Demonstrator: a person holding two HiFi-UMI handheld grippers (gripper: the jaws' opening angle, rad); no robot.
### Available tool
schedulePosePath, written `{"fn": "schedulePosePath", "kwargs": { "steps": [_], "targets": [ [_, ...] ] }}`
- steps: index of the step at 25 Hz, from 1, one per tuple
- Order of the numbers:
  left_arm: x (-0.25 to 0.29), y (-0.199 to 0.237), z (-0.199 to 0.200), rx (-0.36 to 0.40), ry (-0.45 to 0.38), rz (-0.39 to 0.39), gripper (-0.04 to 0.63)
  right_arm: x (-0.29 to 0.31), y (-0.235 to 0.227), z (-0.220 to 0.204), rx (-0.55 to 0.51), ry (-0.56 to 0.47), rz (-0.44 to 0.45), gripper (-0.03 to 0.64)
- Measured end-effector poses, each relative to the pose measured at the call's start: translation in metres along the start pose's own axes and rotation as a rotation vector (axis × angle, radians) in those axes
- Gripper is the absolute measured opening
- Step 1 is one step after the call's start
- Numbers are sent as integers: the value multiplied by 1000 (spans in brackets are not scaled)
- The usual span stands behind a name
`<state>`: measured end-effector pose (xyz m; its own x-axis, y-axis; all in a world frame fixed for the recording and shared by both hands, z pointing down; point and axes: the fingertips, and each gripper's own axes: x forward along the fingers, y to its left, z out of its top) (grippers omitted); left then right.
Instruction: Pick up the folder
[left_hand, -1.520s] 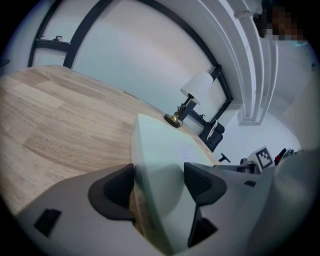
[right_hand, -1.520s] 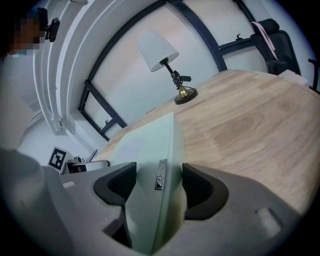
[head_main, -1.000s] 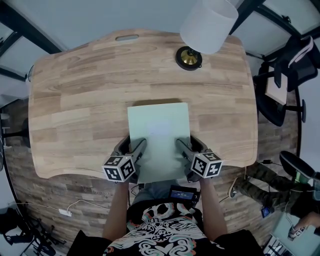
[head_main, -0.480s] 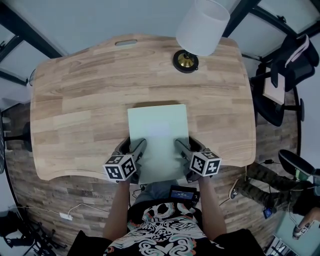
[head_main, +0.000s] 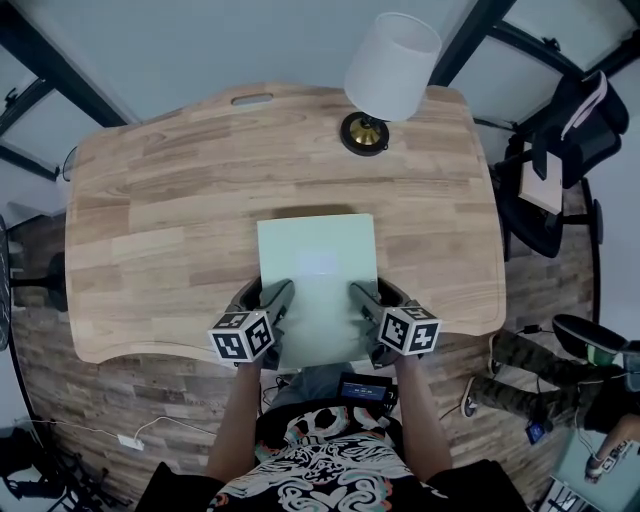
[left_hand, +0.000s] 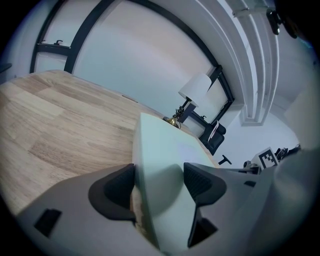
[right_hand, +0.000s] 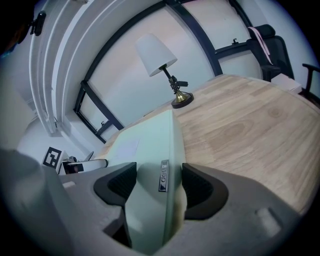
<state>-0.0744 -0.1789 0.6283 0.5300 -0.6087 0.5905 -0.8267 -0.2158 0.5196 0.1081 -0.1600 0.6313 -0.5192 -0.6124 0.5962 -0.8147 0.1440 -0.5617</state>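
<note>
Lying lengthwise at the middle of the worktop's near edge, the pale green folder (head_main: 318, 265) has its near end jutting past that edge toward the person, and a thin dark shadow runs along its far end. Only the head view shows this overhang and both tongs at once. The left gripper (head_main: 266, 296) sits on the folder's left long side and the right gripper (head_main: 364, 294) on its right long side, each close to a near corner.

The left gripper view adds what the head view cannot. The left gripper (left_hand: 159, 182) is clenched on the folder (left_hand: 162, 155), its two dark pads (left_hand: 116, 189) pressed against opposite faces, and only the folder's thickness holds them apart. A frayed, pale inner layer shows at the folder's edge beside one pad.

The right gripper view shows the same hold. The right gripper (right_hand: 159, 185) is closed on the folder (right_hand: 147, 145), one pad on each face. A small dark label (right_hand: 163, 182) on the folder's narrow edge, between the pads, shows in this view alone. The print on it is too small to read.

Whether the folder's underside touches the wooden worktop (head_main: 170, 200) cannot be told.

A lamp (head_main: 390, 65) with a white shade and a brass base stands near the far right corner. A slot handle (head_main: 252, 99) is cut into the far edge. A dark chair (head_main: 560, 150) stands off the right side.
</note>
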Motion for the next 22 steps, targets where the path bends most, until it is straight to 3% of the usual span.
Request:
{"fn": "schedulePosePath", "kwargs": {
  "steps": [22],
  "targets": [
    [-39,-21,19,7,-93,13,295,-30,26,18,-58,-93,-2,270]
  ]
}}
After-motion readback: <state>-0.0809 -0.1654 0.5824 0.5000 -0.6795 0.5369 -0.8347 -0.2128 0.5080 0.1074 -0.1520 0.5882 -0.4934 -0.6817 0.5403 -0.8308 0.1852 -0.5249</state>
